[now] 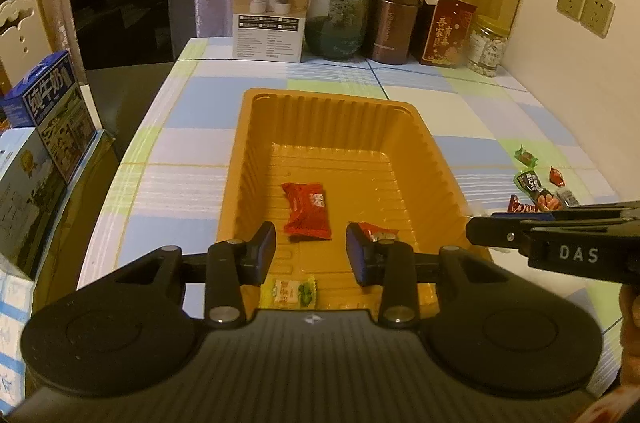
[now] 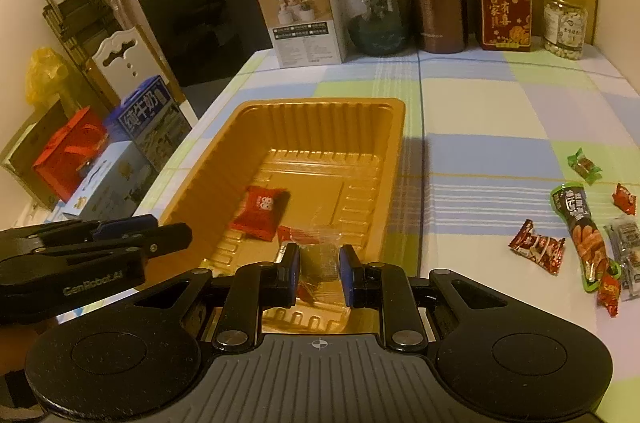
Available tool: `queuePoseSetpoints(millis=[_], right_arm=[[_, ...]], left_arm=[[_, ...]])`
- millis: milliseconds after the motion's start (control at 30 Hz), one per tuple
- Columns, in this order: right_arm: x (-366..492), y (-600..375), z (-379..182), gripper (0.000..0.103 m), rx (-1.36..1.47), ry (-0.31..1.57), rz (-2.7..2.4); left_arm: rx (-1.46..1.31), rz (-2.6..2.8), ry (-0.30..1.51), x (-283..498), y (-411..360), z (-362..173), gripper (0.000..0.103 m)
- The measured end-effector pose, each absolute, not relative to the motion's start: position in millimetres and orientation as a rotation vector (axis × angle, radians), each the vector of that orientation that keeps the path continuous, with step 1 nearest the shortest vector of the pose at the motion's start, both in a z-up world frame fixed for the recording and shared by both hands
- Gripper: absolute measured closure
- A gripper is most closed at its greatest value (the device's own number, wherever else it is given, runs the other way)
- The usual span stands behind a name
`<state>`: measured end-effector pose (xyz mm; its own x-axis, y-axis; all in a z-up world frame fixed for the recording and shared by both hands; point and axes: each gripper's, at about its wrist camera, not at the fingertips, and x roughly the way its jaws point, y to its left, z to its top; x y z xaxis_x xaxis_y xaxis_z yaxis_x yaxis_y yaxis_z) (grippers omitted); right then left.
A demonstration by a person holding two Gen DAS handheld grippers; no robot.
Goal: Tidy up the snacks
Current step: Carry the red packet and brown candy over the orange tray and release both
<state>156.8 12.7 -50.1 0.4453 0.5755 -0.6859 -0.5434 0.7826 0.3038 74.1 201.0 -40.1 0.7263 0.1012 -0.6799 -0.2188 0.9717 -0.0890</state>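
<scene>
Snacks: in my left wrist view the orange tray (image 1: 256, 151) sits dead centre on the checked tablecloth (image 1: 180, 159), and I hold the left gripper (image 1: 311, 255) over its near end because that's the drop zone. Jaws stand narrowly apart, nothing pressed between the pads; a small red wrapped snack (image 1: 376, 232) lies right against the right-hand finger at 3 o'clock, looks just let go. One larger red candy packet (image 1: 307, 210) rests on the tray floor at 12 o'clock from the jaws; one yellow-green candy (image 1: 289, 293) shows at 6 o'clock, whether inside the rim or outside it I can't tell. The right gripper (image 1: 486, 235) pokes in from 3 o'clock, edge-on. In my right wrist view I count two red items in the tray, and the right gripper (image 2: 319, 265) is clamped narrow on a clear-wrapped brownish snack (image 2: 318, 259), held above the tray's near end, my guess ready for release. The loose pile (image 2: 588, 239) waits on the cloth at 3 o'clock: I count roughly eight, including one long green stick pack, one green candy, several red ones, two greyish at the edge, hard to separate. Along the back at 12 o'clock: one white box (image 2: 306, 19), one glass jar (image 2: 374, 13), one brown canister (image 2: 436, 3), one red pouch (image 2: 506, 9), one nut jar (image 2: 565, 23). Left gripper (image 2: 160, 235) intrudes at 9 o'clock.
</scene>
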Motion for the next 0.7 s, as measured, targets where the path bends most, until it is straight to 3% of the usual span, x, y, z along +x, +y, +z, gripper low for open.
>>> queuePoseSetpoints(millis=[400, 700], right_arm=[[154, 27, -43, 0.081, 0.041, 0.848, 0.71], [162, 33, -39, 0.08, 0.097, 0.838, 0.744]], left_arm=[[-0.196, 0.196, 0.738, 61, 206, -36, 0.067], [-0.206, 0.205, 0.739, 60, 209, -38, 0.06]])
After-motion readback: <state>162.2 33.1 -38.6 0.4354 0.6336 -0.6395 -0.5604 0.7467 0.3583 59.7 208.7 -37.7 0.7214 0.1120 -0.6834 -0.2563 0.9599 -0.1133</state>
